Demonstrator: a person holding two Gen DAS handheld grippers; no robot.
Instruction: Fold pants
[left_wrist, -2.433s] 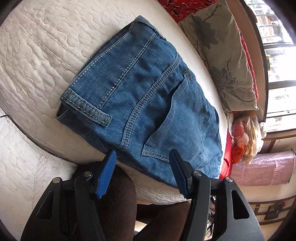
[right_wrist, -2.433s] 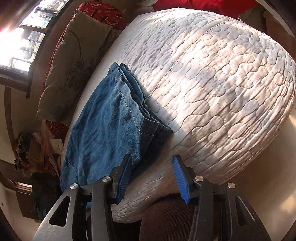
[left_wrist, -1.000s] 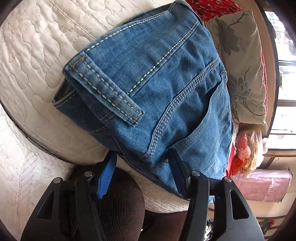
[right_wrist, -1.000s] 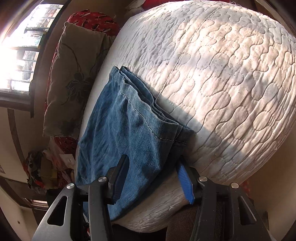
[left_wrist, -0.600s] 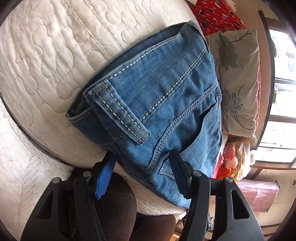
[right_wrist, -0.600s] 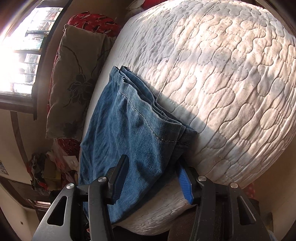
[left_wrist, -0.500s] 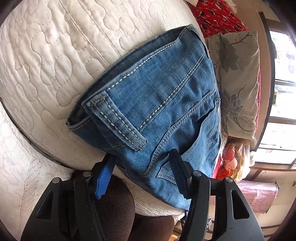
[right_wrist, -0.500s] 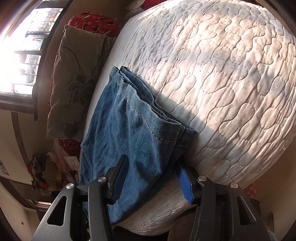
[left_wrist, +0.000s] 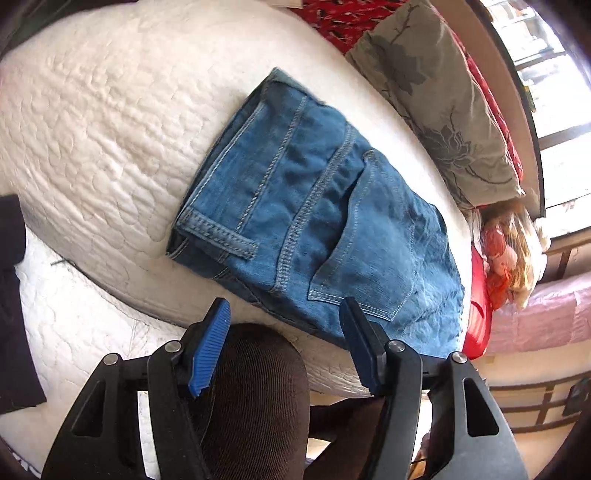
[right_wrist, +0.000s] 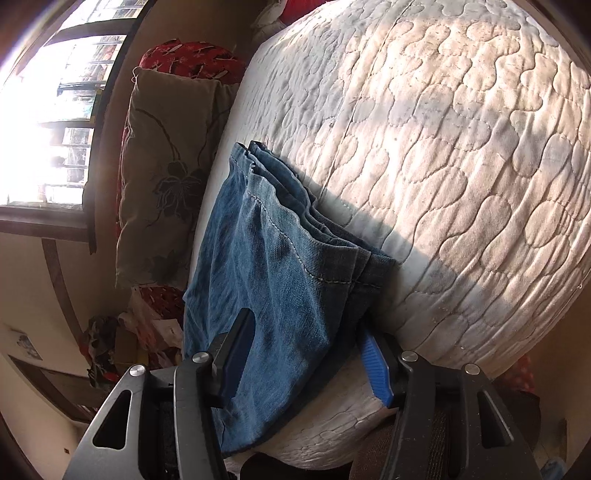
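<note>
From my left hand-held gripper (left_wrist: 282, 343), I see the folded jeans (left_wrist: 325, 229) lying at the near edge of the bed (left_wrist: 92, 122), by the pillow (left_wrist: 439, 99). My jaws are opening with nothing between them, clear of the cloth.

From my right hand-held gripper (right_wrist: 306, 350), the hem end of the jeans (right_wrist: 280, 280) sits between my opening jaws. I think I should let go gently and pull straight back, so the fold stays neat.

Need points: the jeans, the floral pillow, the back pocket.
jeans (right_wrist: 273, 280), right wrist view, on the top folded layer.
floral pillow (left_wrist: 439, 110), left wrist view, on its grey face.
back pocket (left_wrist: 373, 247), left wrist view, on the pocket panel.
</note>
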